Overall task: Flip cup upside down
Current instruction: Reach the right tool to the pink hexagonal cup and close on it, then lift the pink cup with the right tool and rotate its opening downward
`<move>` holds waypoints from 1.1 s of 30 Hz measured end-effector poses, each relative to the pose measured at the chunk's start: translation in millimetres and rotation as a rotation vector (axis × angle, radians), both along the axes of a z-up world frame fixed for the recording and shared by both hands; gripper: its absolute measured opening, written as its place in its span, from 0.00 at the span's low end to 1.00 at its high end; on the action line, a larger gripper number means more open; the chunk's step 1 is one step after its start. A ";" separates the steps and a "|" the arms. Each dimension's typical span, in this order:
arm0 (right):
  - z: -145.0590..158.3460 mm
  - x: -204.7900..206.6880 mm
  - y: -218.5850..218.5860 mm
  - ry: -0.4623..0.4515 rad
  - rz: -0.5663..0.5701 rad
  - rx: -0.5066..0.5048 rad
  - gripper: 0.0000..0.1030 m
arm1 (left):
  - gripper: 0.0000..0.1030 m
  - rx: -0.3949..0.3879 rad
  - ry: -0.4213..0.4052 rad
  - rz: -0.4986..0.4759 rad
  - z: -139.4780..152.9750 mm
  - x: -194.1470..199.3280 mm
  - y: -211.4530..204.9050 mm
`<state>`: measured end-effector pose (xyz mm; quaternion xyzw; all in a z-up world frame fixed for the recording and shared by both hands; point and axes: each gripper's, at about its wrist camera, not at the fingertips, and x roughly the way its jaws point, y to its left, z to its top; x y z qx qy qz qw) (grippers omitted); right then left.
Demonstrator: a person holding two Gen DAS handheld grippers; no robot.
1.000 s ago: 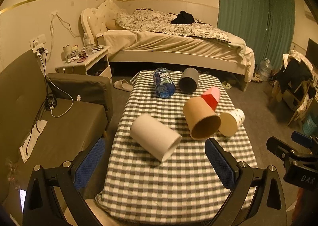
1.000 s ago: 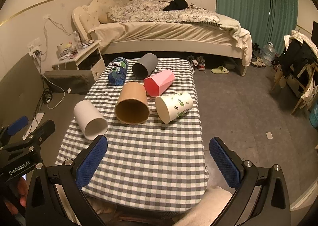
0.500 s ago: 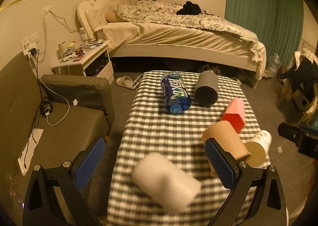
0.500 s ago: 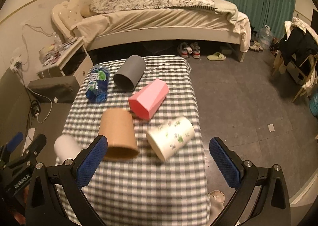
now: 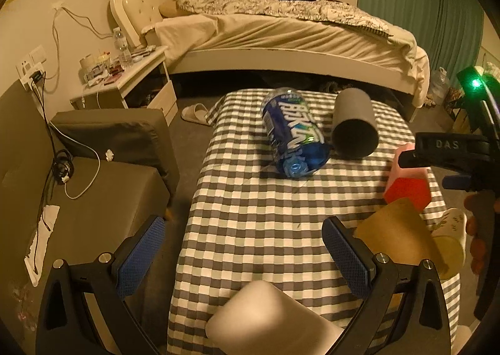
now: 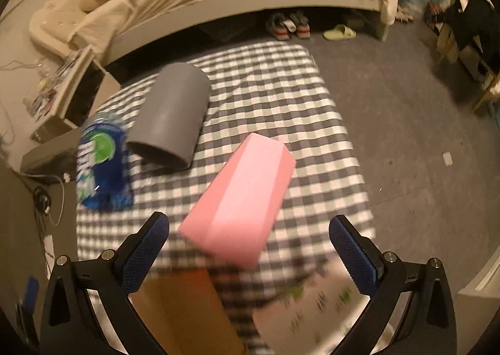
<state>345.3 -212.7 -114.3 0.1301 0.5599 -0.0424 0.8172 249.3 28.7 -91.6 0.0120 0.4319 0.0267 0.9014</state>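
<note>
White cup (image 5: pixel 268 317) lies on its side between left gripper's (image 5: pixel 240 255) spread jaws.

I count five cups lying on their sides on the checkered cloth: a white cup (image 5: pixel 268 317) at bottom centre of the left view, a brown paper cup (image 5: pixel 397 236) lower right, a leaf-printed paper cup (image 5: pixel 453 236) at far right, a pink faceted cup (image 6: pixel 240 208) mid-frame in the right view, and a grey cup (image 5: pixel 354 127) upper centre. One blue-labelled water bottle (image 5: pixel 290 133) lies beside it.
</note>
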 end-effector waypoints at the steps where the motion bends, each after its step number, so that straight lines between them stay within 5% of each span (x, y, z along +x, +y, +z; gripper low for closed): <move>1: -4.6 3.8 0.1 0.006 -0.004 0.002 1.00 | 1.00 -0.004 0.004 0.000 -2.5 1.7 0.7; 8: -37.0 19.0 9.0 0.090 0.002 0.027 0.89 | 1.00 -0.016 0.025 -0.002 -11.5 7.3 1.3; 11: -43.8 17.8 8.5 0.108 0.002 0.050 0.72 | 1.00 -0.007 0.027 -0.004 -10.7 6.3 0.6; 16: -39.0 10.5 5.9 0.095 0.007 0.074 0.71 | 1.00 -0.007 0.018 -0.002 -4.6 2.2 -0.3; 25: 30.6 -24.7 -0.1 -0.021 0.066 0.068 0.68 | 1.00 -0.020 -0.032 0.001 40.6 -31.5 -5.9; 33: 109.3 -106.9 9.5 -0.134 0.138 0.054 0.68 | 1.00 -0.032 -0.118 -0.006 89.8 -93.7 -7.3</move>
